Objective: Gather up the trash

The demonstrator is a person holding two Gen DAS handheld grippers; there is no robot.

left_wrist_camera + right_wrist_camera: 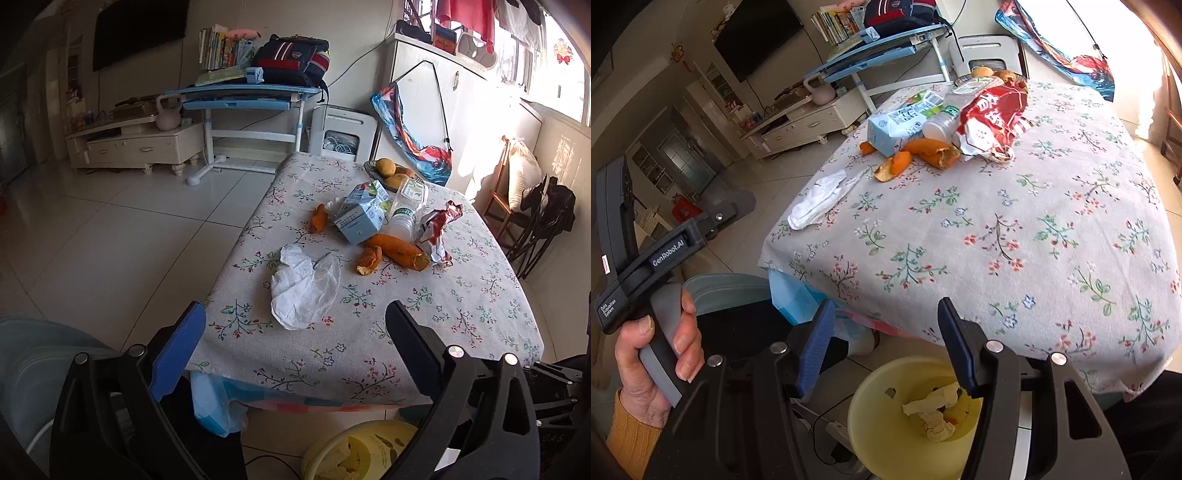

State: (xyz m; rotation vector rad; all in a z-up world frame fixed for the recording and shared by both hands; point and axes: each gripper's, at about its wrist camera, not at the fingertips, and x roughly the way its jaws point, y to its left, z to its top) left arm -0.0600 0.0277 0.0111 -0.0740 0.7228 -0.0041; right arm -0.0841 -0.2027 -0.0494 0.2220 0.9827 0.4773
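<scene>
The left gripper (295, 325) has wide, empty jaws; the white tissue (301, 286) lies on the table just ahead, between them. The right gripper (886, 332) is wide and empty too, above the yellow bin (871, 417).

A pink kettlebell (168, 112) sits on the white TV cabinet (136, 146) beside a blue desk (242, 96).

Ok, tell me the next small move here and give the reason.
Probably reach the left gripper forward to the crumpled tissue. Both grippers are open and hold nothing, the tissue lies nearest on the table, apart from the peels and carton, and the yellow bin below the right gripper already holds paper.
</scene>
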